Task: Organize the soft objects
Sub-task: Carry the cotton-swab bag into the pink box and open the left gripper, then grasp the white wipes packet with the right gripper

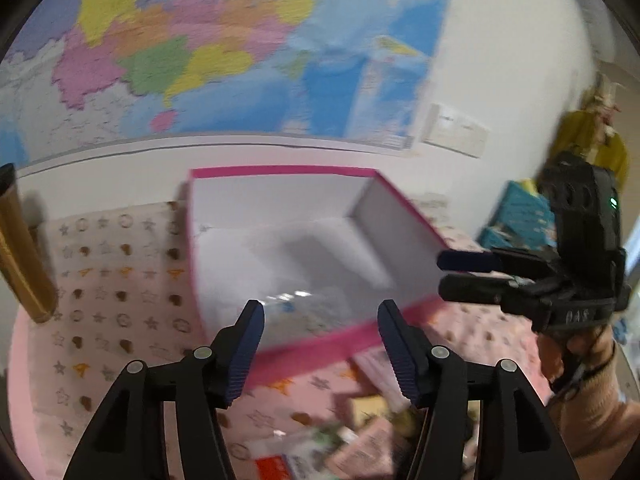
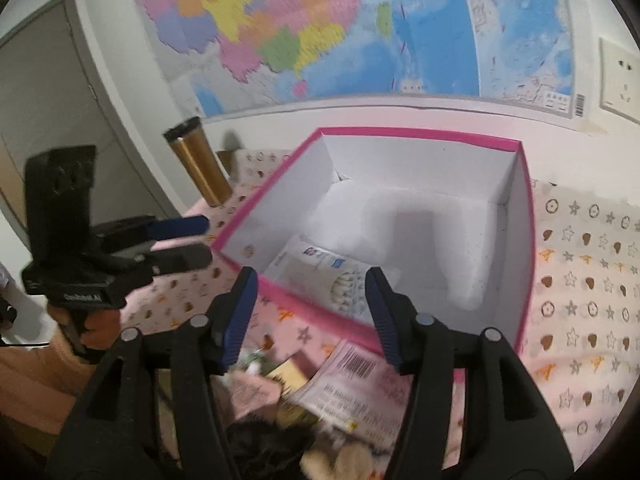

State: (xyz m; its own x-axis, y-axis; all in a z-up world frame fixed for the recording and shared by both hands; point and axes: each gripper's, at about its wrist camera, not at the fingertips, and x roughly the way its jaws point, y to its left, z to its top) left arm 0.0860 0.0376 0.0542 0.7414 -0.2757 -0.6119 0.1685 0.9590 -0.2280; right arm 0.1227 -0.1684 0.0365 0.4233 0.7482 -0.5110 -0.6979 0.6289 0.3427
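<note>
Pink-rimmed box (image 2: 520,240) holding a packet of cotton swabs (image 2: 332,280); we see left gripper (image 1: 320,344) and right gripper (image 2: 310,312) both half open, empty.

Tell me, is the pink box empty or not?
Not empty. The box is open with no lid, and one clear packet lies on its white floor near the front wall. The rest of the floor is bare.
</note>
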